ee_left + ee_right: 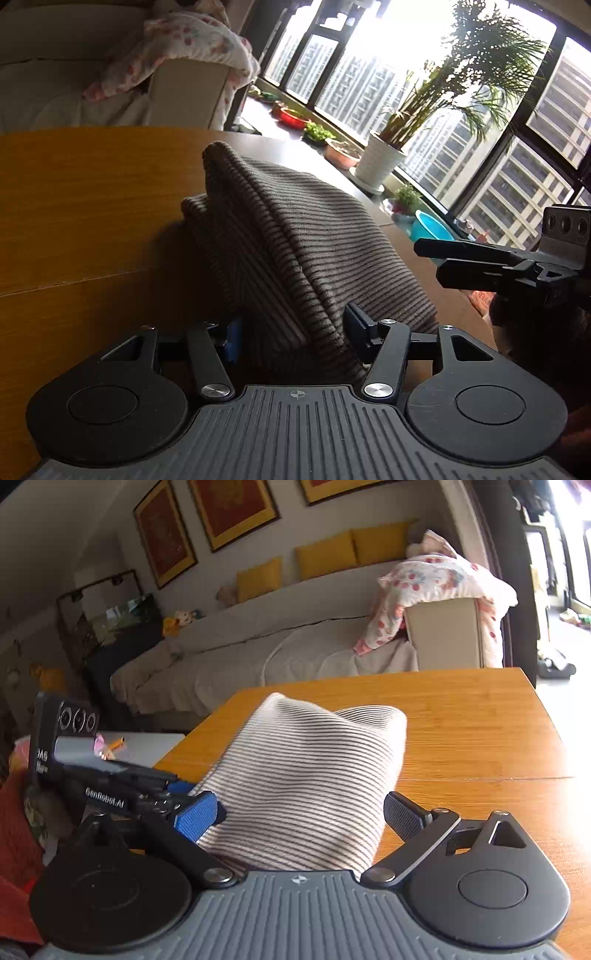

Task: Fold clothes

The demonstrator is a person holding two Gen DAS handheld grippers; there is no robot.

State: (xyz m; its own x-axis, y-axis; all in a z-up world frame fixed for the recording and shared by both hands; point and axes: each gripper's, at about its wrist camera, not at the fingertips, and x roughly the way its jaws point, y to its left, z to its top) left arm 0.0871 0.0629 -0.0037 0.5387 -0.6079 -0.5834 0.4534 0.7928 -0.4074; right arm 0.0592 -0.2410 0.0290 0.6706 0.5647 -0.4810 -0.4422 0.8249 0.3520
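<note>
A home living room: sofa point(258, 653), framed pictures point(232, 513), potted palm point(384, 158).

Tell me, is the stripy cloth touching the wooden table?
Touching. The left wrist view shows the striped cloth lying on the wooden table, no gap beneath its far end.

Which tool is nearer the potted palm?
Right. The right tool sits on the striped garment's window side, toward the potted palm; the left tool is farther back.

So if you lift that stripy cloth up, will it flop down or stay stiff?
Probably flop. The cloth already sags and creases between the two grippers, so it looks soft. It seems light too: it lies in loose folds on the table. Its ribbed knit likely won't slip much from the jaws.
</note>
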